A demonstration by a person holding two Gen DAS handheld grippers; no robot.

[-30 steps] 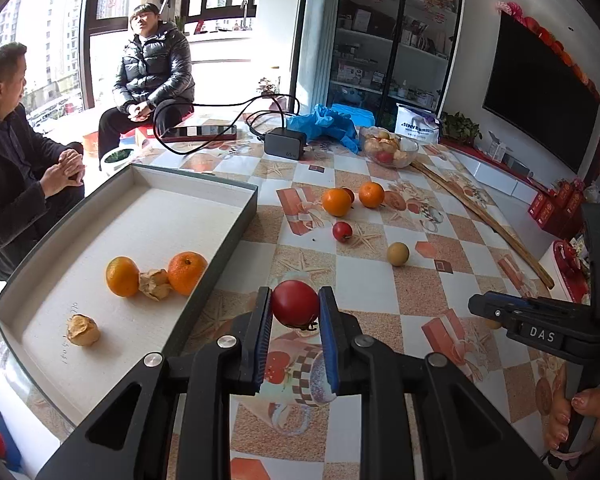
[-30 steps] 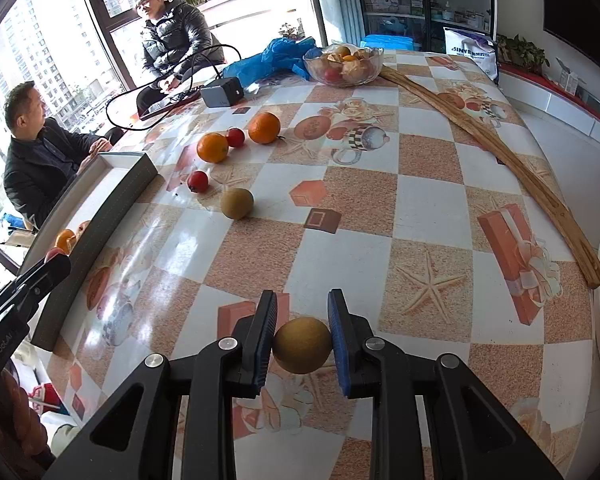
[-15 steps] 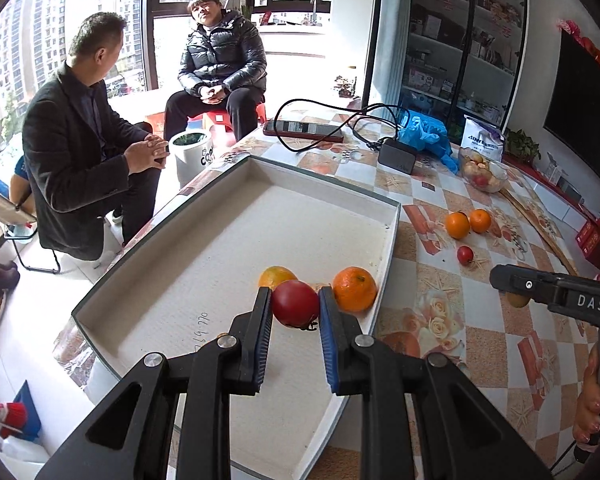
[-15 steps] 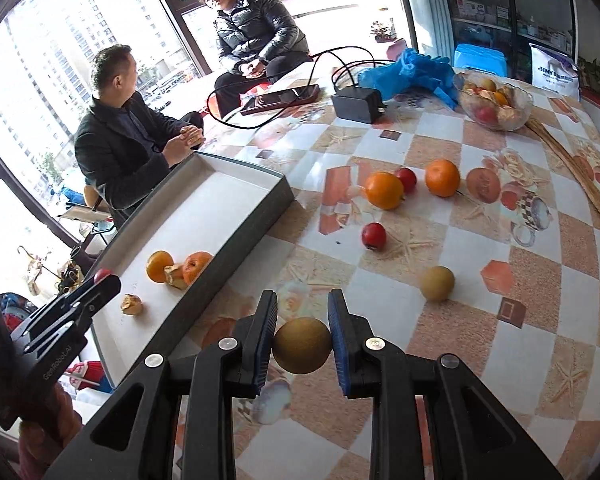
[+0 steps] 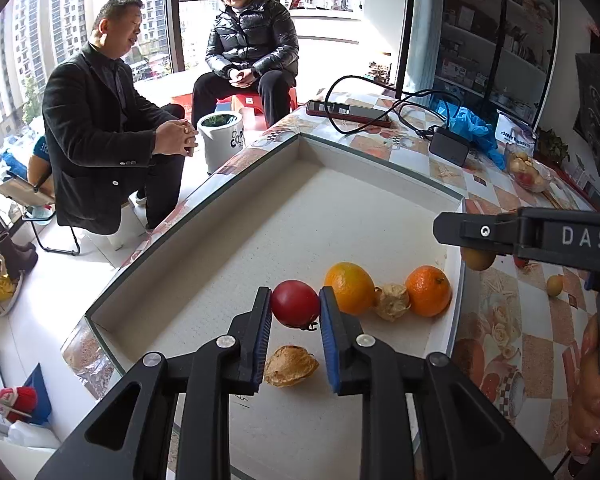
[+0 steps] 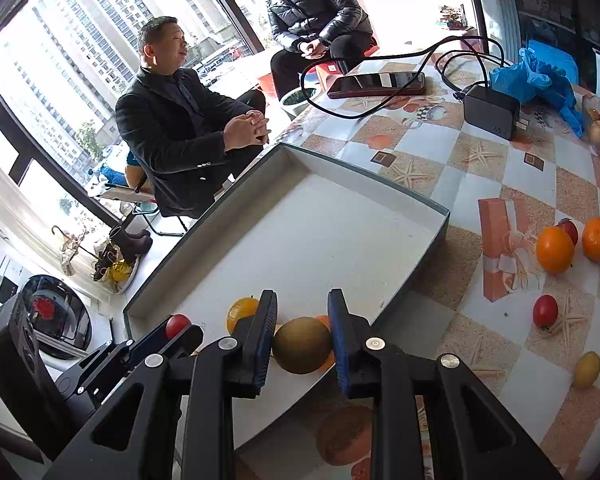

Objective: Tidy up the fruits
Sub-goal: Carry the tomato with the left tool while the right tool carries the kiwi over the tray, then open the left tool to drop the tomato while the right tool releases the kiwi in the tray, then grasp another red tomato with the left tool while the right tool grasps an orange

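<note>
Two seated men were by the window: a man in a dark blazer (image 5: 100,120) and a man in a black puffer jacket (image 5: 252,40). On the patterned tablecloth (image 6: 480,152) lay a phone (image 6: 376,84), a black power adapter (image 6: 490,112) with cable, and a blue plastic bag (image 6: 540,80).

A round, glossy red fruit (image 5: 295,303) sits clamped between the left tongs' (image 5: 295,312) blue pads. A round brownish-green fruit (image 6: 302,345) sits likewise between the right tongs (image 6: 302,334), above the shallow white tray (image 6: 340,236).

Left gripper (image 5: 295,332) and right gripper (image 6: 302,338): black angular plastic frames, blue ribbed pads (image 5: 327,330), silver screws. Right unit carries white "DAS" lettering. Bare hand (image 5: 590,396), glossy nails.
</note>
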